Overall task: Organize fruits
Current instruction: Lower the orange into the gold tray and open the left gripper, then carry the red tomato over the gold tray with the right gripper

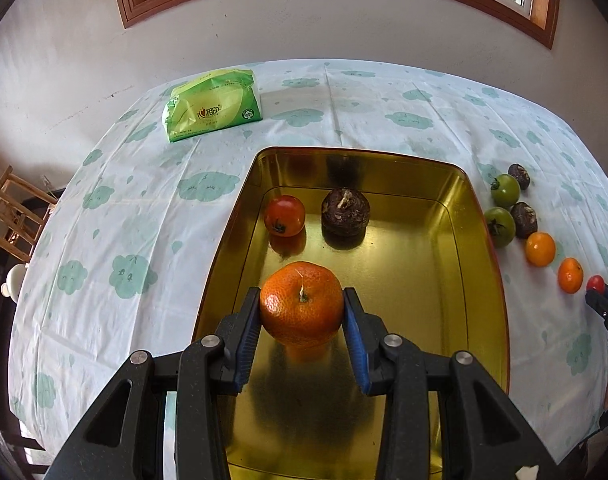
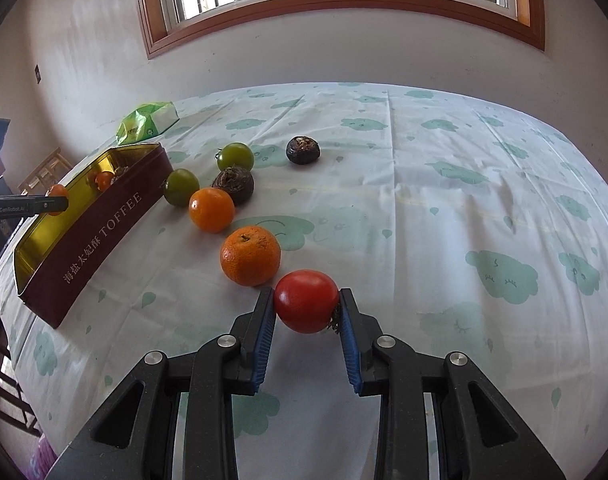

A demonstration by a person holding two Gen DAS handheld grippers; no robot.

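The left gripper [image 1: 302, 307] clamps a dimpled orange [image 1: 302, 304] above the glossy gold tin [image 1: 479, 216], near its front left corner; released from height, the round fruit could roll into the tomato [image 1: 284, 215]. The right gripper [image 2: 306, 305] pinches a smooth red tomato [image 2: 306, 301] just beside another orange [image 2: 250, 255] on the creased tablecloth [image 2: 443, 216]; its thin skin may split if squeezed harder.

A gold-lined rectangular tin [image 1: 479, 240] sits on the cloud-print-covered tabletop [image 1: 124, 220], holding a red tomato [image 1: 284, 215] left of a dark brown water chestnut [image 1: 345, 212]; a green tissue pack [image 1: 212, 106] lies behind.
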